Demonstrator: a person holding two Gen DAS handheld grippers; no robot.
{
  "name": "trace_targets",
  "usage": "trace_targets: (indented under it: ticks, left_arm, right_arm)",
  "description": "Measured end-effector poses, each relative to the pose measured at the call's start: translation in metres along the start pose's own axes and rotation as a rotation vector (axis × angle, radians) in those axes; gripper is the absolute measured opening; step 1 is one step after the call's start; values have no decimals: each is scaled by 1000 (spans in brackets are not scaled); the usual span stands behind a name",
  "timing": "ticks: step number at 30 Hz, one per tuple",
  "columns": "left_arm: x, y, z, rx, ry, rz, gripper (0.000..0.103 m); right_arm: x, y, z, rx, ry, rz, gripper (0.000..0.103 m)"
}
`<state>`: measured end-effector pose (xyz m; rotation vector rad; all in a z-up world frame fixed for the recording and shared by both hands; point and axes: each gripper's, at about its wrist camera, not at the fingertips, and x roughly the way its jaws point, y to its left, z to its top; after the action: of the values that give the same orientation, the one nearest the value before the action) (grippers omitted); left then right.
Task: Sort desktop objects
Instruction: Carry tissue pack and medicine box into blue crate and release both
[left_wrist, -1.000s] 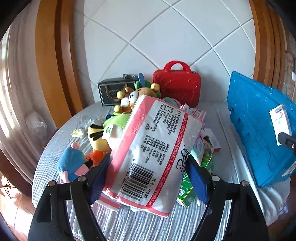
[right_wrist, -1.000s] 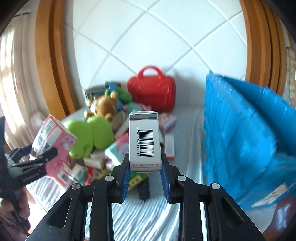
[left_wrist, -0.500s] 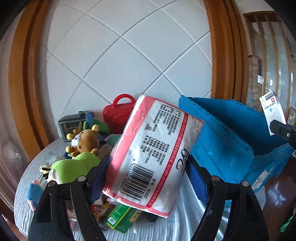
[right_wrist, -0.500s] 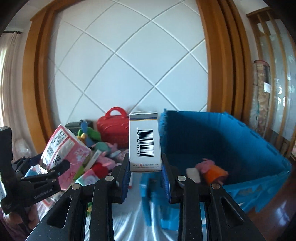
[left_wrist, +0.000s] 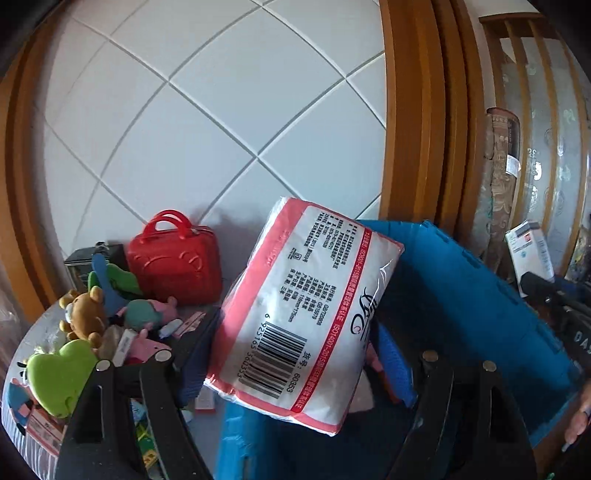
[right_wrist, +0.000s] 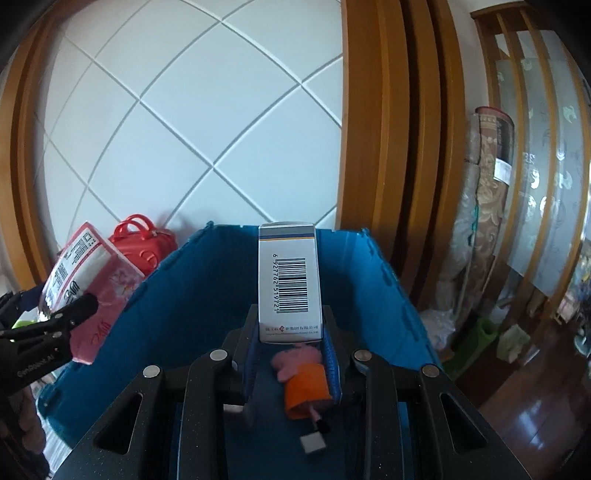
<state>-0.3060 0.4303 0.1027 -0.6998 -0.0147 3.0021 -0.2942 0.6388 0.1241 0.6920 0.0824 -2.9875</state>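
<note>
My left gripper is shut on a pink-and-white tissue pack and holds it over the near left corner of the blue crate. The pack also shows in the right wrist view. My right gripper is shut on a white medicine box with a barcode, held upright above the inside of the blue crate. A pink pig plush in an orange dress lies on the crate floor below the box. The medicine box shows at the right edge of the left wrist view.
A pile of toys lies on the round table at left: a red toy suitcase, a brown bear plush, a green plush, small boxes. A tiled wall with wooden frames stands behind. Rolled rugs and wooden floor are at the right.
Both grippers have swung right from the toy pile to the blue crate, carrying their loads. The right gripper's box now hangs over the crate's inside; the tissue pack is at its left corner.
</note>
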Motion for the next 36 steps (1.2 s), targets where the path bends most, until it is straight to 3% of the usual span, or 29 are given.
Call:
trace_targets:
  ticks: [3, 7, 11, 18, 23, 29, 31, 36]
  left_arm:
    - [36, -37, 26, 39, 24, 25, 79]
    - [118, -73, 36, 74, 264, -23, 79]
    - [190, -93, 8, 117, 553, -2, 79]
    - [242, -93, -54, 95, 891, 21, 80]
    - [254, -96, -73, 100, 978, 39, 81]
    - [256, -108, -71, 109, 968, 33, 82]
    - [255, -101, -71, 112, 964, 37, 82]
    - [251, -89, -68, 101, 937, 40, 82]
  right_arm:
    - [37, -25, 18, -15, 54, 9, 29]
    - [111, -40, 25, -35, 215, 14, 29]
    - [181, -44, -2, 6, 459, 92, 29]
    - [247, -28, -77, -68, 842, 103, 29]
    - [259, -24, -112, -123, 981, 86, 29]
    - [260, -20, -121, -149, 1019, 81, 30]
    - [259, -20, -122, -152, 1018, 78, 35]
    - [256, -16, -117, -173, 998, 81, 68]
